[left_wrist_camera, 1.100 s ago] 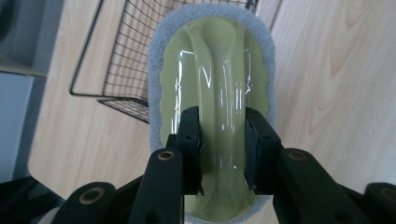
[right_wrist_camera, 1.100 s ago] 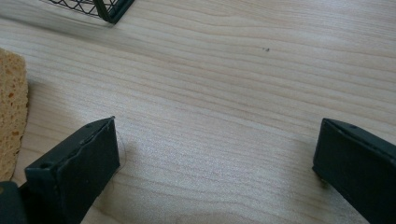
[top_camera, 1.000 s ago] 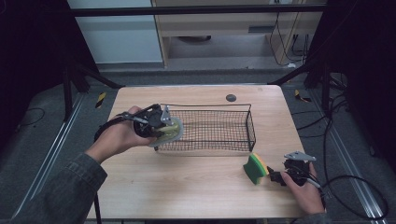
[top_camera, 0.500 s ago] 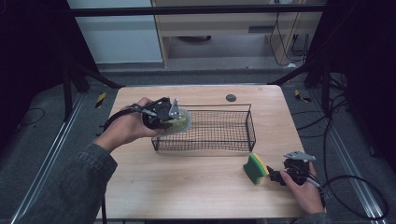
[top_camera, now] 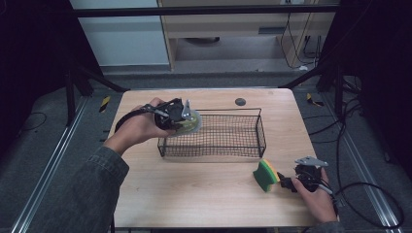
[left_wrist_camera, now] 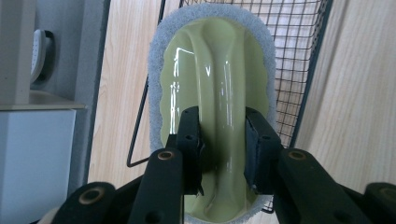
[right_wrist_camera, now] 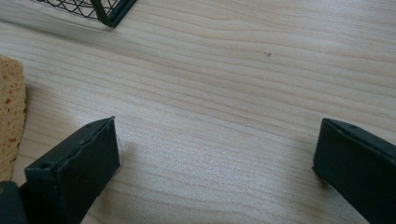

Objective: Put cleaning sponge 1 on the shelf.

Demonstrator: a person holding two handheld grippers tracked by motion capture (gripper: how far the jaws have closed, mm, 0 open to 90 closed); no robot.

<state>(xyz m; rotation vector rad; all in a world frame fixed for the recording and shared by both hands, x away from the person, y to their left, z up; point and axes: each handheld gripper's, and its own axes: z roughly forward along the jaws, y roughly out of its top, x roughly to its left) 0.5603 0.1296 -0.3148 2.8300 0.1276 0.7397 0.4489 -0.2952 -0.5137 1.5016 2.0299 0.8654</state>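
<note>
Risk: my left gripper (left_wrist_camera: 219, 140), jaws clamped on the pale-green plastic scrubber's (left_wrist_camera: 212, 74) glossy ridge above the black wire basket's (top_camera: 214, 138) left rim (top_camera: 163, 141), could lose it; right gripper (right_wrist_camera: 215, 154) jaws wide, empty.

A wire basket (top_camera: 214, 136) is placed on the table (top_camera: 194, 194), a little behind its middle. At the basket's left end a scrubbing pad (top_camera: 190, 122) is held over the rim by the left gripper (top_camera: 177, 116), with the jaws pressed on its raised middle ridge. Behind the basket, near the far edge of the table, a small round disc (top_camera: 240, 101) is found. In front of the basket's right end a sponge (top_camera: 265, 175) is standing on the table. The right gripper (top_camera: 286, 183) is located just to the right of the sponge, with its jaws spread wide and bare table between them.
</note>
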